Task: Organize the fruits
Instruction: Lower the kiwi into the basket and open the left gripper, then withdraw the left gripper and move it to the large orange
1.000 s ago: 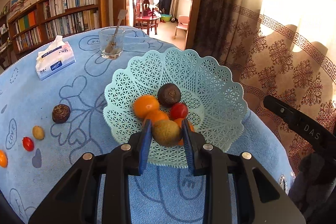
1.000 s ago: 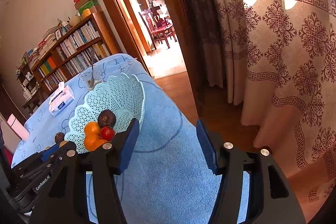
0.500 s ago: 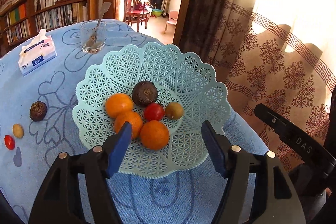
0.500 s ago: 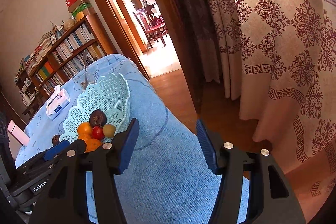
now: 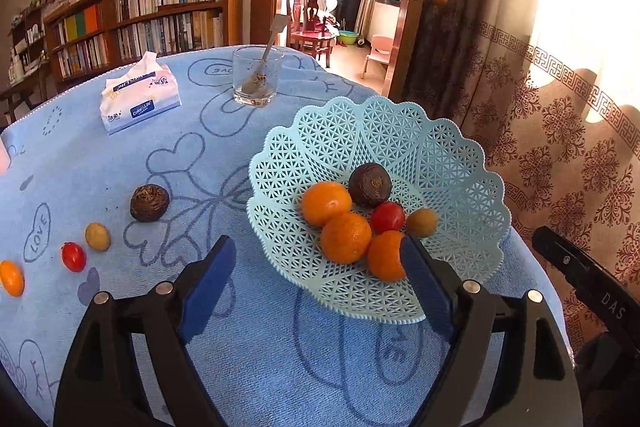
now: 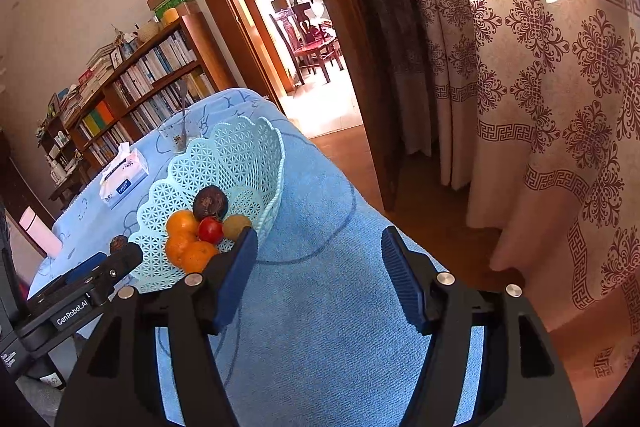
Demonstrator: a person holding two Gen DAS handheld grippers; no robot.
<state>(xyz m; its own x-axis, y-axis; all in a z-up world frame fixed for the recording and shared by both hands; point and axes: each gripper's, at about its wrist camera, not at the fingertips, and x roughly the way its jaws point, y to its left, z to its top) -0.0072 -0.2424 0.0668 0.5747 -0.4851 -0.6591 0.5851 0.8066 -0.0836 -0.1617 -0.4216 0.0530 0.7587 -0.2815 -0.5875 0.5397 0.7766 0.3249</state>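
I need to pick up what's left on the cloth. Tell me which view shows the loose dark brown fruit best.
The left wrist view: the dark brown fruit sits whole and unobstructed on the blue cloth, left of the basket. The right wrist view shows only a sliver beside the left gripper.

Sunlight is glowing through a patterned curtain (image 6: 540, 75) filling the right of the frame — a wooden door (image 6: 352, 27) is standing open at centre, and a loaded bookshelf (image 5: 136, 19) is lining the wall at upper left.
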